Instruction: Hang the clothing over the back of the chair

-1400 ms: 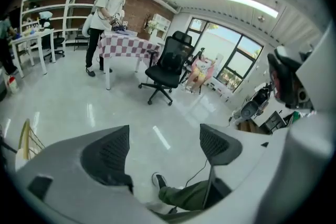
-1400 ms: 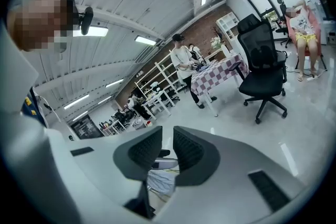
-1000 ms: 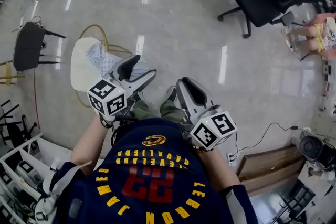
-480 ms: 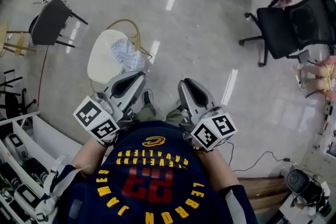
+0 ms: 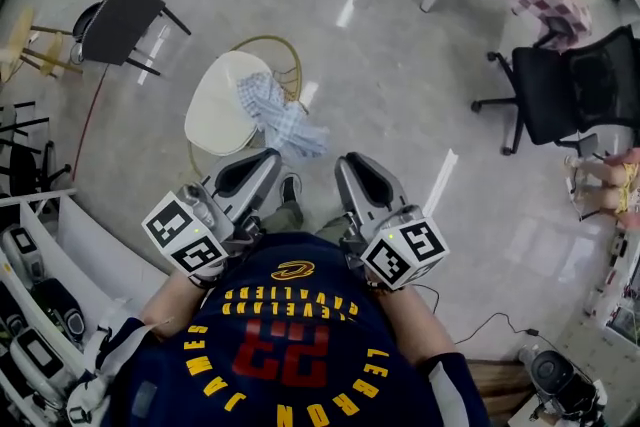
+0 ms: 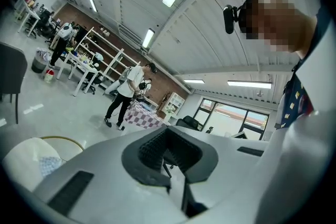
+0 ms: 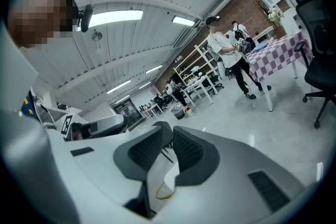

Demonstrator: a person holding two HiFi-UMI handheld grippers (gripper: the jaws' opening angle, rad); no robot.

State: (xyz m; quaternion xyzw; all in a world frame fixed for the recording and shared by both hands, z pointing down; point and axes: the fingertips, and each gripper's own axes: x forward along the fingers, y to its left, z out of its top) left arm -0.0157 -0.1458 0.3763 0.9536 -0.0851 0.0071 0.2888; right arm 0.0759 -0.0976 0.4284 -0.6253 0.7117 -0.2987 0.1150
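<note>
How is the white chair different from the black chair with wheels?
The white chair has a pale seat and a thin gold hoop back; the black office chair is dark with a broad back. Checked clothing lies on the white chair's seat, spilling over its edge; the black office chair's seat is bare. Both stand on the shiny floor.

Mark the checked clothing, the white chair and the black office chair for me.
checked clothing [image 5: 286, 121], head view, middle of the fabric
white chair [image 5: 215, 107], head view, bare white surface
black office chair [image 5: 543, 101], head view, seat
</note>
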